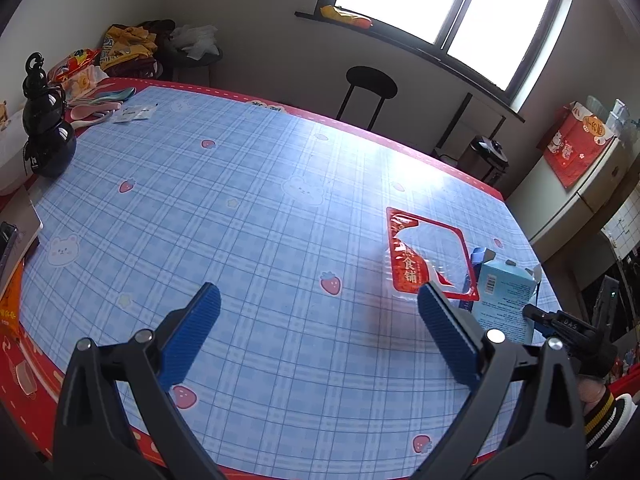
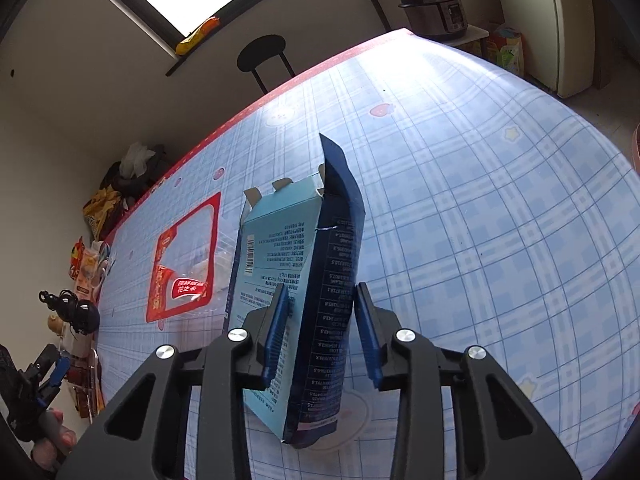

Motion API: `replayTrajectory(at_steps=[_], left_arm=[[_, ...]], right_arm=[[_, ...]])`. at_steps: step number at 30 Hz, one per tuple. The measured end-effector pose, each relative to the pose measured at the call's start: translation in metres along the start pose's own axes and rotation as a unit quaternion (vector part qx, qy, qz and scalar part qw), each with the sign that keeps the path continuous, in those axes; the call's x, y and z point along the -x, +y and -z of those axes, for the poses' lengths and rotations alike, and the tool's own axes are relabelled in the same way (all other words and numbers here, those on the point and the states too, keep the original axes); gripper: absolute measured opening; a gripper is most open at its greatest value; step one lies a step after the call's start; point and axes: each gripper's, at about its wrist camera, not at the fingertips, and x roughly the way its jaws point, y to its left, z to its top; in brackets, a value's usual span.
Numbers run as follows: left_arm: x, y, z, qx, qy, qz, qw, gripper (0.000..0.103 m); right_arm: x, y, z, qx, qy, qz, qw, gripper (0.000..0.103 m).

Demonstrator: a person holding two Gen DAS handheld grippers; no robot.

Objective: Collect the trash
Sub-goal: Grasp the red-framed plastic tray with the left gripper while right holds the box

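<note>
A flattened blue carton with printed text and a barcode stands on edge between the pads of my right gripper, which is shut on its two faces. In the left wrist view the same carton shows at the right, past my finger. A red and clear plastic snack wrapper lies flat on the checked tablecloth just left of the carton; the right wrist view shows this wrapper too. My left gripper hangs open over bare cloth, nothing between its fingers, the wrapper just beyond its right fingertip.
A black gourd-shaped bottle stands at the table's far left, with spoons and snack packets behind it. A black stool sits beyond the far edge under the window. A pressure cooker and a fridge stand past the right end.
</note>
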Motion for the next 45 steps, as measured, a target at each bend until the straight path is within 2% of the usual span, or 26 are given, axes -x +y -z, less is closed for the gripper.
replayTrajectory(at_steps=[6,10,12,23,24,25,26,28,30,35,38,45], left_arm=[[0.001,-0.021,-0.002,-0.012,-0.005,0.021,0.9997,0.097],[-0.002,-0.035,-0.001,-0.018,-0.003,0.038,0.9991,0.097],[-0.006,-0.04,0.0,-0.019,0.002,0.047,0.9987,0.097],[-0.05,-0.058,-0.005,-0.019,0.037,0.083,0.9957,0.095],[-0.059,-0.057,-0.007,-0.015,0.043,0.085,0.9953,0.094],[-0.07,-0.055,-0.01,-0.008,0.054,0.092,0.9943,0.088],[-0.083,-0.053,-0.013,0.006,0.068,0.1,0.9927,0.073],[-0.112,-0.045,-0.017,0.049,0.096,0.12,0.9868,0.064],[-0.135,-0.041,-0.02,0.079,0.106,0.128,0.9828,0.062],[-0.172,-0.049,-0.022,0.089,0.124,0.141,0.9782,0.053],[-0.186,-0.052,-0.017,0.093,0.142,0.121,0.9779,0.046],[-0.193,-0.048,-0.011,0.117,0.146,0.138,0.9726,0.046]], right_arm=[[0.048,0.011,-0.015,0.049,-0.039,0.016,0.998,0.031],[0.075,0.017,-0.016,0.122,-0.055,0.069,0.989,0.031],[0.084,0.016,-0.015,0.141,-0.057,0.081,0.985,0.031],[0.124,-0.017,-0.008,0.104,-0.08,0.106,0.986,0.031],[0.126,-0.019,-0.007,0.101,-0.082,0.108,0.986,0.031],[0.128,-0.022,-0.007,0.098,-0.084,0.11,0.986,0.031],[0.13,-0.024,-0.007,0.095,-0.085,0.112,0.985,0.031],[0.132,-0.029,-0.006,0.089,-0.085,0.117,0.985,0.031],[0.133,-0.034,-0.004,0.083,-0.083,0.121,0.986,0.031],[0.135,-0.044,-0.002,0.074,-0.078,0.131,0.986,0.031],[0.135,-0.045,-0.003,0.071,-0.077,0.135,0.985,0.031],[0.139,-0.047,-0.004,0.073,-0.077,0.136,0.985,0.031]])
